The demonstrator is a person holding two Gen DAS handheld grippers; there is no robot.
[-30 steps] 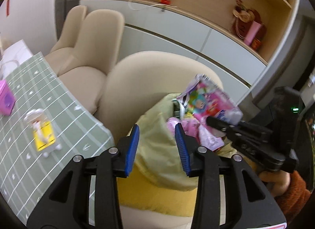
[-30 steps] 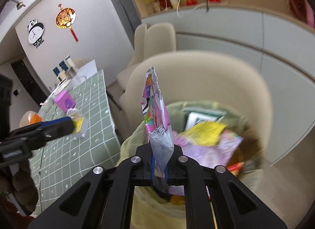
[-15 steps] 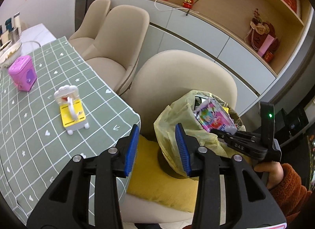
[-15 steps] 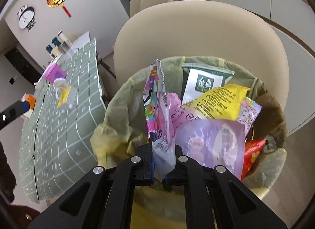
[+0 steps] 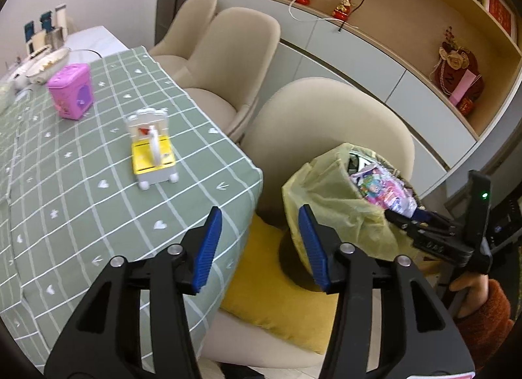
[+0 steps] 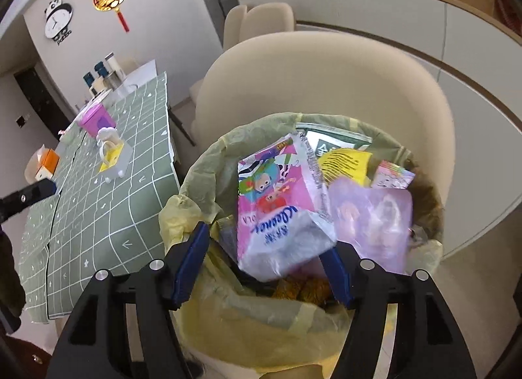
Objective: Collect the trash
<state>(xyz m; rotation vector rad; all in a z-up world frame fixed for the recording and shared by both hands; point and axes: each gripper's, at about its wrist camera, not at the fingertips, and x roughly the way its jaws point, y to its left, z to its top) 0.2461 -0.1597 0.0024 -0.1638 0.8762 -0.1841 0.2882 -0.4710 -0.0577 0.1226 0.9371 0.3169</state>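
A bin lined with a yellow bag (image 6: 202, 163) stands on a beige chair and holds several wrappers. A pink and white cartoon wrapper (image 6: 280, 206) lies loose on top of the trash, between my right gripper's fingers but not held. My right gripper (image 6: 264, 261) is open, right over the bin's near rim; it also shows in the left wrist view (image 5: 404, 216) at the bin (image 5: 329, 189). My left gripper (image 5: 261, 248) is open and empty, above the table's corner and the chair's yellow cushion (image 5: 277, 294).
A green checked tablecloth (image 5: 81, 203) covers the table on the left. On it stand a yellow and white toy (image 5: 151, 150), a pink box (image 5: 70, 95) and bowls at the far end. Beige chairs (image 5: 228, 62) and a cabinet (image 5: 375, 62) stand behind.
My right gripper opened and let go of the cartoon wrapper, which fell flat onto the trash. My left gripper drew back and up, away from the bin toward the table.
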